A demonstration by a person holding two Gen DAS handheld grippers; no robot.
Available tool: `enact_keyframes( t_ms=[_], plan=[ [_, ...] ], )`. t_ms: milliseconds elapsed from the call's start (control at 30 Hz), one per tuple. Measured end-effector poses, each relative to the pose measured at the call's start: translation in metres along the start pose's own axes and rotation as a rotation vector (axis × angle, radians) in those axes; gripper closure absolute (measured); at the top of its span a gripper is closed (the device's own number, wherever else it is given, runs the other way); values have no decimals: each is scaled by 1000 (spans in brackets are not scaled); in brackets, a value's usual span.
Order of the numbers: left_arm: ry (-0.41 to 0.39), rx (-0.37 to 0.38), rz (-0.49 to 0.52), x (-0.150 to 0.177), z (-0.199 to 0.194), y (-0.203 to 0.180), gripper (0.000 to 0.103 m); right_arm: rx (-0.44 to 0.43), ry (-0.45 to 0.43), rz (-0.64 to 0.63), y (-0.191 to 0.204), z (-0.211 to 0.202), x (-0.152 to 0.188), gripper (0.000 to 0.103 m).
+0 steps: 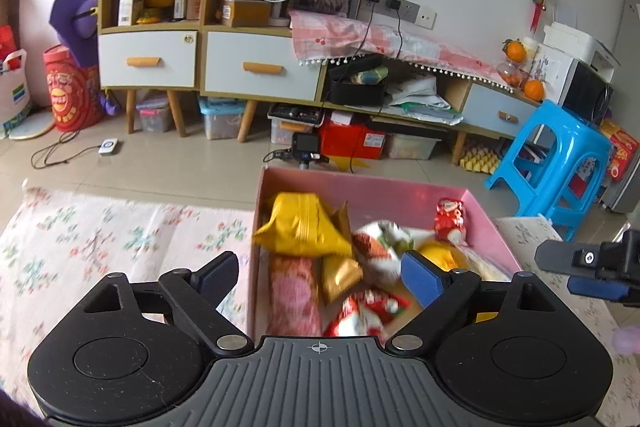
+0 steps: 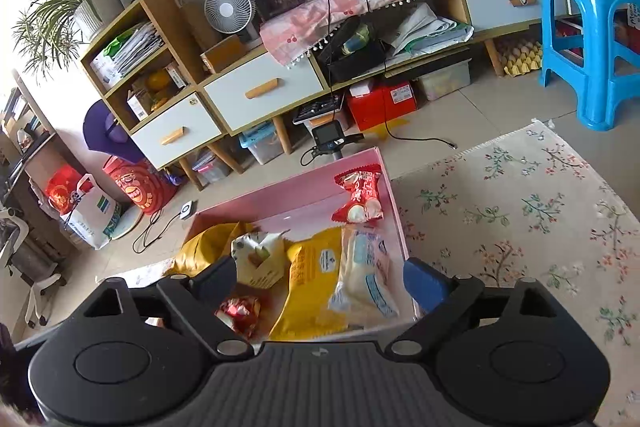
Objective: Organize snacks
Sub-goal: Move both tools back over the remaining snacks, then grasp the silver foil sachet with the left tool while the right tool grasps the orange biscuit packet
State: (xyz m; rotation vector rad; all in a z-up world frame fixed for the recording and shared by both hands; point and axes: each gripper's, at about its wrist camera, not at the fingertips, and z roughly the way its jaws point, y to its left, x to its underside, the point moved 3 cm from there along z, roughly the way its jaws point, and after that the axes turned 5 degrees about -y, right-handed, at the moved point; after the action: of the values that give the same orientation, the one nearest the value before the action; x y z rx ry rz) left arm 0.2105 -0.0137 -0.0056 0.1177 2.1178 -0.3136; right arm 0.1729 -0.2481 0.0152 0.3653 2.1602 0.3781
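A pink box [image 1: 380,191] [image 2: 280,195] stands on a floral cloth and holds several snacks. In the left wrist view these include a yellow bag [image 1: 300,231], a pink packet [image 1: 292,295], a small gold packet [image 1: 342,277] and a red-and-white packet [image 1: 450,219]. The right wrist view shows a yellow packet [image 2: 312,291], a white-and-blue packet [image 2: 366,275] and a red packet [image 2: 360,195]. My left gripper [image 1: 318,267] hangs open over the box's near left side, pressing on nothing. My right gripper [image 2: 320,273] [image 1: 576,273] is open over the near right side, also holding nothing.
The floral cloth [image 1: 100,239] [image 2: 520,207] spreads to both sides of the box. A blue plastic stool [image 1: 560,163] [image 2: 592,39] stands on the tiled floor at the right. Just behind the box is a small camera on a stand [image 1: 306,147], and a low cabinet [image 1: 260,67] lines the wall.
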Motion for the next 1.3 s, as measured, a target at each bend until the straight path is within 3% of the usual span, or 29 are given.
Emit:
enact_keyframes(
  t_ms=[367,667,867,1133,1300],
  plan=[
    [24,-19,-13,17,-54,10,9,40,20,-46,9,-38,19,14],
    [67,-5,9,36,-87,12,9,23,49,-105,26,-60,44,13],
    [82,-10,6,49,-102,14,8,21,59,-137,33,-69,64,12],
    [129,-28,42,70,-110,16,5,84,35,-162,23,-75,81,11],
    [164,-28,79,81,-111,10,5,95,64,-121,13,-74,89,10]
  ],
)
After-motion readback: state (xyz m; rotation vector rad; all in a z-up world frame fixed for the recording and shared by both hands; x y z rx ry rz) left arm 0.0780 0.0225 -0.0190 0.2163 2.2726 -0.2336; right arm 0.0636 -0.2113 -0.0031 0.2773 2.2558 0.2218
